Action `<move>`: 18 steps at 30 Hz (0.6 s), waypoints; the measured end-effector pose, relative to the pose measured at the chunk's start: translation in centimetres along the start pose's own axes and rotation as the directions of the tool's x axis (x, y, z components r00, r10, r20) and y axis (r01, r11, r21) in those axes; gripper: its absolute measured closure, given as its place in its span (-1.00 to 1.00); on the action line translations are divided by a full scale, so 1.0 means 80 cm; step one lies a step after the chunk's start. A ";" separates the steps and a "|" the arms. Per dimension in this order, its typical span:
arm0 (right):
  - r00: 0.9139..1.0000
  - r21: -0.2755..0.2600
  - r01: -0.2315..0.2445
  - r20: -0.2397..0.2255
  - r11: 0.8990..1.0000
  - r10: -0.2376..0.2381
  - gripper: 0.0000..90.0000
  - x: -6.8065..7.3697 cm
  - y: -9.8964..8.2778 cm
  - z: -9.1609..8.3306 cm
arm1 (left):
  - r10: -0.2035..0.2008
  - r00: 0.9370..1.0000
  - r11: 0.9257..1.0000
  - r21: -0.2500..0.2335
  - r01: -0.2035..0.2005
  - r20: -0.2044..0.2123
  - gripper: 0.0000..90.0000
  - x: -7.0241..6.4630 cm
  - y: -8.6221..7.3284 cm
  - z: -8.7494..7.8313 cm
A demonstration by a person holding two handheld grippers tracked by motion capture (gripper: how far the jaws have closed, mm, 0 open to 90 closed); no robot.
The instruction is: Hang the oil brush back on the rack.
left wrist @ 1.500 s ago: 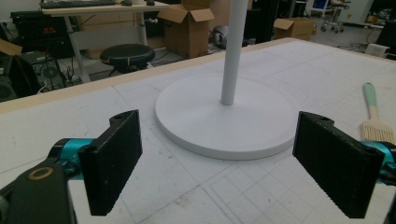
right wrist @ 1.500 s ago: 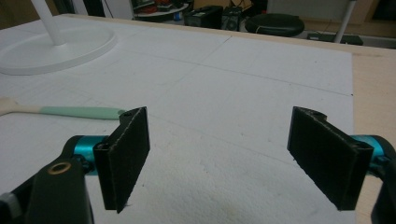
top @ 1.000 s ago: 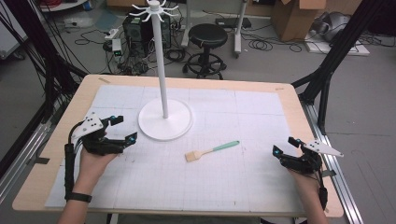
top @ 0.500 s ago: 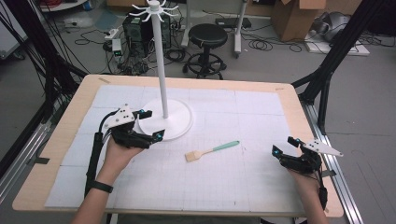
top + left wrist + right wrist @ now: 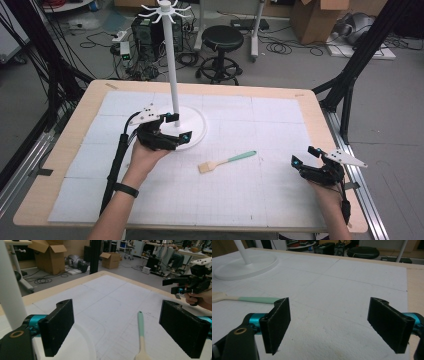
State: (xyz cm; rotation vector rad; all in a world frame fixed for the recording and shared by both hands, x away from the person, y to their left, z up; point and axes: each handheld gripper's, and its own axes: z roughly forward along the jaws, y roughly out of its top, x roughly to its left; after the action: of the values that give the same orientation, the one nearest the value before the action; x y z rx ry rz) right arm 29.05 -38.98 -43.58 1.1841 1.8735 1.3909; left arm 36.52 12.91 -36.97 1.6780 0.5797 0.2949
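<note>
A white hook stand (image 5: 172, 65) rises from a round base (image 5: 196, 131) at the middle left of the mat. My left gripper (image 5: 179, 127) hovers over the front of that base, open and holding nothing. In the left gripper view the jaws (image 5: 116, 330) stand wide apart, with the pole (image 5: 8, 290) to their left and the brush (image 5: 140, 332) lying between them farther off. The brush (image 5: 227, 161) has a mint handle and a pale head and lies flat mid-mat. My right gripper (image 5: 303, 155) rests open near the right edge; its view (image 5: 328, 325) shows the brush handle (image 5: 249, 299) to the left.
A white gridded mat (image 5: 260, 125) covers the wooden table (image 5: 312, 107). Behind the table are a black stool (image 5: 220, 37), cardboard boxes (image 5: 310, 15) and floor cables. Black frame legs (image 5: 350, 75) stand at the right, another (image 5: 45, 65) at the left.
My left gripper has travelled from the table's left side rightward and forward to the stand's base. The right gripper and the brush have stayed put.
</note>
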 end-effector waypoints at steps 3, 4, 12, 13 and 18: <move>1.000 0.004 0.007 0.002 1.000 -0.007 -0.60 0.000 0.000 0.000 | 0.010 1.000 1.000 0.010 -0.010 0.011 -0.70 -0.003 0.002 0.010; 1.000 0.000 0.004 0.001 1.000 -0.004 -0.60 0.000 0.000 0.000 | 0.014 1.000 1.000 0.016 -0.014 0.014 -0.70 -0.004 0.003 0.013; 1.000 0.004 0.009 0.000 1.000 -0.009 -0.60 0.000 0.001 0.000 | 0.036 0.998 0.996 0.074 -0.040 0.047 -0.70 -0.015 0.004 0.051; 1.000 0.004 0.007 -0.001 1.000 -0.007 -0.60 0.000 0.001 0.000 | 0.036 0.998 0.996 0.074 -0.040 0.047 -0.70 -0.015 0.004 0.051; 1.000 0.004 0.009 -0.001 1.000 -0.009 -0.60 0.000 0.001 0.000 | 0.064 0.995 0.990 0.124 -0.072 0.073 -0.70 -0.027 0.001 0.076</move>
State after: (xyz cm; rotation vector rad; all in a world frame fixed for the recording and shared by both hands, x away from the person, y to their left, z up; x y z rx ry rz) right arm 29.11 -38.99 -43.53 1.1751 1.8808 1.3841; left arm 37.78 6.63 -37.81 1.8254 0.4990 0.2530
